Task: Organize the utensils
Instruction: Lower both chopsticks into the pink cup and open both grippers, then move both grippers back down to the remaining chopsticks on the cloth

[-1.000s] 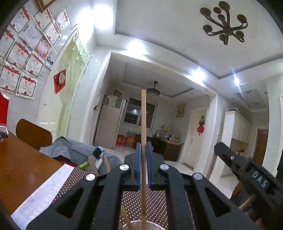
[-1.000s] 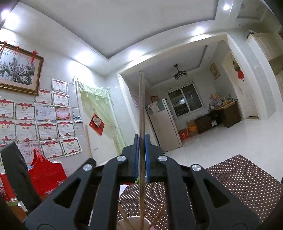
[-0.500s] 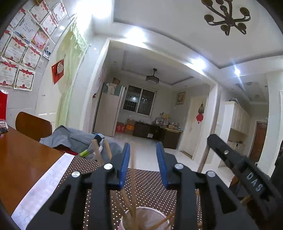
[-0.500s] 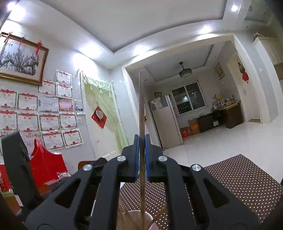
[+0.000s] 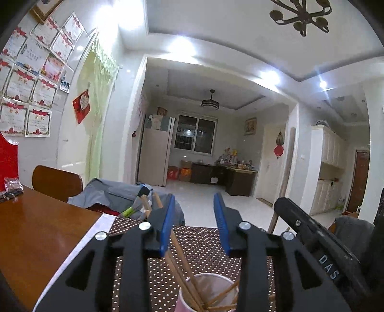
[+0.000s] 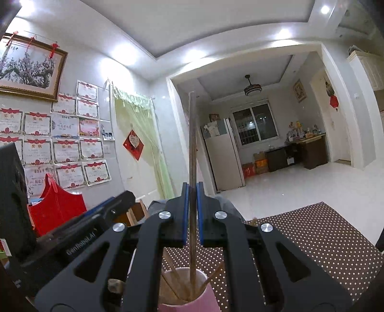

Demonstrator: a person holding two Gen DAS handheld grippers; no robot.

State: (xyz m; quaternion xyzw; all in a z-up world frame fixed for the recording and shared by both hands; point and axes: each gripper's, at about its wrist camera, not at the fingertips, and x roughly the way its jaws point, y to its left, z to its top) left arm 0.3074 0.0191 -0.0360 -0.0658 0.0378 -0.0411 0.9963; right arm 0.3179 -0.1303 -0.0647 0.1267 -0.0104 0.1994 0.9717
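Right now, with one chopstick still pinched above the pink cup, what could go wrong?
1. The right gripper holds its chopstick upright, its lower end in the pink cup. A sideways nudge could tip that light cup.
2. Chopsticks in the cup lean against the left gripper, whose jaws are opening. Pulling away carelessly may drag them out.
3. The two grippers sit close together and might bump.

Looks like someone's home, dining area opening onto a living room. There's a wooden dining table (image 5: 36,235) with a chair (image 5: 56,182), award certificates (image 6: 69,148) all over the wall, plus a fridge (image 6: 222,156), ceiling fan light (image 5: 210,103) and chandelier (image 5: 301,14).
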